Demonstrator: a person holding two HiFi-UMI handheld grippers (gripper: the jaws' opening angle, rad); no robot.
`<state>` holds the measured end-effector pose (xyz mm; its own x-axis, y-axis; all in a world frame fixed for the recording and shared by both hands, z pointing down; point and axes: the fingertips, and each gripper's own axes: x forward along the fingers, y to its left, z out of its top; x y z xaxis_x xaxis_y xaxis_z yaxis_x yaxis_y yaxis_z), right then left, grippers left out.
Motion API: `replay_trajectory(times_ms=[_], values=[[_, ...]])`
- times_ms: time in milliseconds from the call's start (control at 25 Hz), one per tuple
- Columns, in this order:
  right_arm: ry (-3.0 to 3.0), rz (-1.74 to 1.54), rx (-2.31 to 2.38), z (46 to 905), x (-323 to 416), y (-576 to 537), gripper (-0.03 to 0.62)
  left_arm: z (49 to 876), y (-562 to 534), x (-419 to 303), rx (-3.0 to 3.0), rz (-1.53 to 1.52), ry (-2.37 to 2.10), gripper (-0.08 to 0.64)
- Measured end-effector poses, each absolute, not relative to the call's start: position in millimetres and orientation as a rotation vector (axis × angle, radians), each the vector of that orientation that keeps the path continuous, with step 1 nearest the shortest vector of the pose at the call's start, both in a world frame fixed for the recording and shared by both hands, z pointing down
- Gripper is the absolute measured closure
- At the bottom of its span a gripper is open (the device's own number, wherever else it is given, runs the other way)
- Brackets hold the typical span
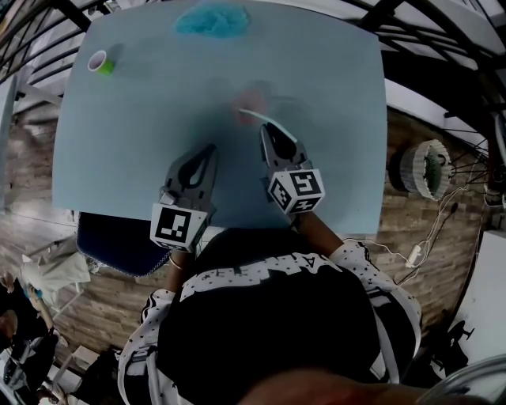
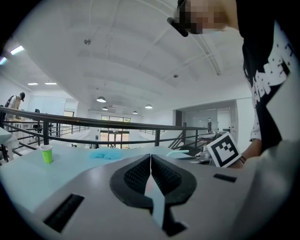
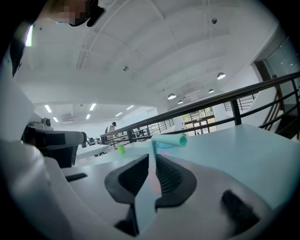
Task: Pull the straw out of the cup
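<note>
Right gripper (image 3: 152, 157) clamped on the pale mint plastic straw with a bent end (image 3: 169, 139); left gripper (image 2: 150, 157) pinched together on nothing.
I see the straw's smooth tube come up between the right gripper's ribbed black pads (image 3: 171, 176). Its open bent end sticks out just past the tips and points right. In the head view the straw runs from those jaws toward a blurred pinkish translucent cup (image 1: 251, 99) just ahead of the tips. It's too smeared for me to tell if the far end sits inside it. Both grippers are pale grey shells, low over the matte pale blue counter (image 1: 142, 134), side by side, with the left one clear of straw and cup. Far left corner: small bright green cup (image 1: 100, 62), upright. Far edge: fluffy blue wad (image 1: 212, 20).
</note>
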<state>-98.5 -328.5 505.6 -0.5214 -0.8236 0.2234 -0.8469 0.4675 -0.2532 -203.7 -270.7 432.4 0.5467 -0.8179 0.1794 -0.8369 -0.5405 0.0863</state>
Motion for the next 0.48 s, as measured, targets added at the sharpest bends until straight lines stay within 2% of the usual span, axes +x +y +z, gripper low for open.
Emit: replay_trajectory(times_ms=[480], values=[[-2.636, 0.467, 1.512, 502.4, -102.6, -338.4, 0.558, 436.1, -274.7, -204.1, 2.608, 0.21, -1.407, 0.545]])
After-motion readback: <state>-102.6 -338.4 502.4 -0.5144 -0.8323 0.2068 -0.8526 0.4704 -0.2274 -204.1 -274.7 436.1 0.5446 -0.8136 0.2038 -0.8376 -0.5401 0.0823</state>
